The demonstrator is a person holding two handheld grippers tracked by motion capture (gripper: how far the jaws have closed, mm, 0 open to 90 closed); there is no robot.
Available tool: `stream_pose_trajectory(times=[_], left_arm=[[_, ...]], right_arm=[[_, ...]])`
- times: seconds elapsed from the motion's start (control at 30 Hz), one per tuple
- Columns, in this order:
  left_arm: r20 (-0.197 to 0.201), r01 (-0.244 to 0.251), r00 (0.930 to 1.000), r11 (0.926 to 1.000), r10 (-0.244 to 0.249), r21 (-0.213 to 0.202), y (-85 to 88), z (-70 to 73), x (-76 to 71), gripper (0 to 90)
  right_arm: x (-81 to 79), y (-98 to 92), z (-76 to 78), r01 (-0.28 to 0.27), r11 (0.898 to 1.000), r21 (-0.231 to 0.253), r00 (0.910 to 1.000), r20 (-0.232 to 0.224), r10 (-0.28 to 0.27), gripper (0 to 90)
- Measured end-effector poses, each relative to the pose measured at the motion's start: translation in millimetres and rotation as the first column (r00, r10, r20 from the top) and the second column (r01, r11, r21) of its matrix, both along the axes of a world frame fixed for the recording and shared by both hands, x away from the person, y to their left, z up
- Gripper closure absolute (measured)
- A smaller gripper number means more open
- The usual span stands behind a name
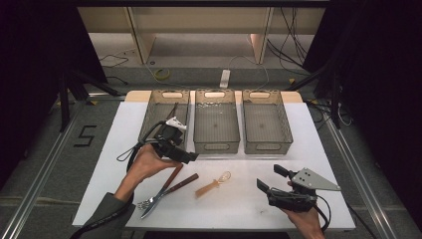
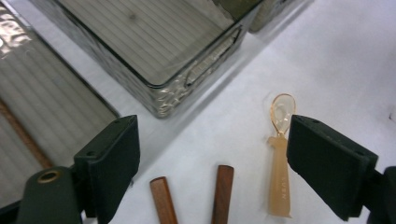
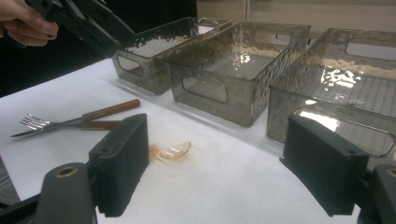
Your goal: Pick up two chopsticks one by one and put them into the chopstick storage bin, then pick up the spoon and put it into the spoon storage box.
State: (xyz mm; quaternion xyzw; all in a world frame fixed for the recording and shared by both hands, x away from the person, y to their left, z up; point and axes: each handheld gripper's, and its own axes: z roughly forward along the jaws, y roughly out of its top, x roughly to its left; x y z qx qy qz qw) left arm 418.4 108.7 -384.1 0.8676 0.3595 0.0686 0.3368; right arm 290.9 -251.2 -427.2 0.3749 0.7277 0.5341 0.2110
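Observation:
My left gripper point(image 1: 190, 157) hovers open with nothing between its jaws, just in front of the left bin point(image 1: 148, 113). In the left gripper view it point(image 2: 214, 140) looks down on two wooden handle ends point(image 2: 222, 186) and an amber plastic spoon point(image 2: 280, 161). A fork point(image 1: 148, 202) and a second wooden-handled utensil point(image 1: 172, 177) lie crossed on the white table, with the spoon point(image 1: 214, 184) to their right. My right gripper point(image 1: 270, 177) rests open and empty near the front right. From the right gripper view point(image 3: 219, 154) the spoon point(image 3: 171, 151) lies beyond its left jaw.
Three smoky clear bins stand in a row at the back: the left bin point(image 3: 154, 60), middle bin point(image 1: 216, 145) and right bin point(image 1: 268, 146). A thin brown stick point(image 2: 23, 135) lies in the left one. The white table point(image 1: 308, 129) ends close behind the bins; cables lie on the floor beyond.

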Motion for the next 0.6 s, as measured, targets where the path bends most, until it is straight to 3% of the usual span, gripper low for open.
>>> stream_pose_trajectory(times=[0.23,0.6], left_arm=[[-0.032,0.055,0.998,0.997,-0.054,0.054,-16.7,-13.6,-5.1,16.9],[-0.066,0.085,0.9947,0.9914,-0.079,0.1,-26.9,-29.9,-13.1,16.3]], right_arm=[[0.5,-3.6,0.2,0.01,1.0,0.007,0.9999,-0.001,-0.01,23.1],[-0.3,-0.1,0.7,0.003,1.0,-0.004,1.0,0.003,-0.003,23.1]])
